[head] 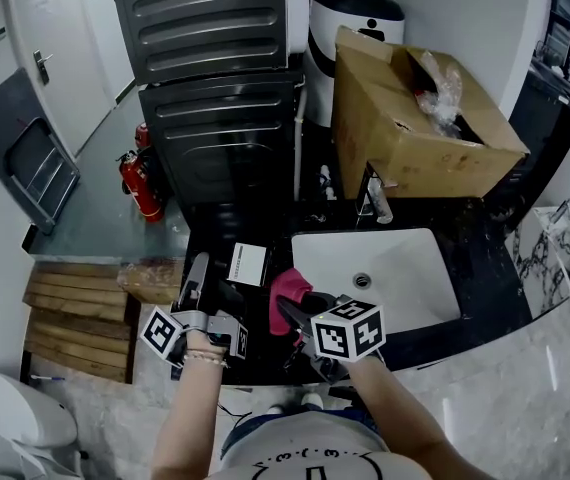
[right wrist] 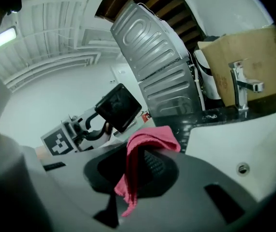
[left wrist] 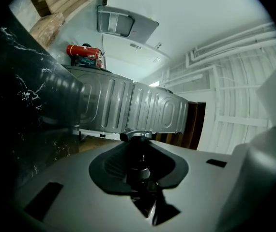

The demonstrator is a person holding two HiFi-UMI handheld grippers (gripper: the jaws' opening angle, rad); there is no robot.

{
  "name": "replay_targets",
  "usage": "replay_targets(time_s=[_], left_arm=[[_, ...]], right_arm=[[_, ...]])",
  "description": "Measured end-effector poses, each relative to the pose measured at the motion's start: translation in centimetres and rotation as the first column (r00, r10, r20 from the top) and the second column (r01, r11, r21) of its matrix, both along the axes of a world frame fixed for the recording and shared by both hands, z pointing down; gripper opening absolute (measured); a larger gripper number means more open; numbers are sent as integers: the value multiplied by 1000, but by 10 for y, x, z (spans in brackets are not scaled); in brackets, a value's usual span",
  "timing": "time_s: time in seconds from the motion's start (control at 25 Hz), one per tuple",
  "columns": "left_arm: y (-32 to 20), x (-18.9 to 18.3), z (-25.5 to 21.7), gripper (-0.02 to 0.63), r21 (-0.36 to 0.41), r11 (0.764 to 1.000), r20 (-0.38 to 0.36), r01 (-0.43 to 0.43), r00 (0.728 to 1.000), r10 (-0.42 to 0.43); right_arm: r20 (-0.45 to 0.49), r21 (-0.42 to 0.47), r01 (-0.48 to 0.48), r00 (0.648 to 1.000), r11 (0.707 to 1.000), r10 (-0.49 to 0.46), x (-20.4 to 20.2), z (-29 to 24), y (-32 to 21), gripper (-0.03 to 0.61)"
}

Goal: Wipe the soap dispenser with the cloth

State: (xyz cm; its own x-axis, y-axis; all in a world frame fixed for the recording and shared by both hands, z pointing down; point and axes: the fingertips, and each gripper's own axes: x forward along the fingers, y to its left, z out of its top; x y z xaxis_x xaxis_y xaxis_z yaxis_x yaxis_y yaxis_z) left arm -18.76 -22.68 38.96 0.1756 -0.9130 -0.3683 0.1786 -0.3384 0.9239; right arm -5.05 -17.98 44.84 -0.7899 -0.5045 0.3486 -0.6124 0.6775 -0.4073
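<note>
My left gripper (head: 210, 278) is at the front edge of the black counter, its jaws nearly closed on a dark boxy thing with a white face, which looks like the soap dispenser (head: 248, 264). In the left gripper view the dark pads (left wrist: 114, 163) close round a dark piece with a shiny part. The right gripper view shows the dispenser (right wrist: 118, 108) as a black square held up by the left gripper (right wrist: 87, 129). Just right of the dispenser, my right gripper (head: 293, 313) is shut on a pink cloth (head: 290, 288). The cloth (right wrist: 143, 146) drapes over that gripper's jaws (right wrist: 138, 170).
A white sink basin (head: 405, 288) is set in the black counter (head: 485, 268), with a chrome faucet (head: 375, 198) and a cardboard box (head: 415, 118) behind it. Grey metal appliances (head: 215, 78) stand at the back. On the floor to the left are a red fire extinguisher (head: 140, 183) and wooden pallets (head: 70, 313).
</note>
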Motion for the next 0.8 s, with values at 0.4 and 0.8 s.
replay_targets(time_s=[0.4,0.8], left_arm=[[9,7,-26,91,86,990,700,113,700,-141],[-27,38,-39,91,158,987,936,-15,320,-145]], right_arm=[[12,84,-196,981,977,196,68,-23,-12,49],[20,95,-241,970,966,241,102,-22,-14,49]])
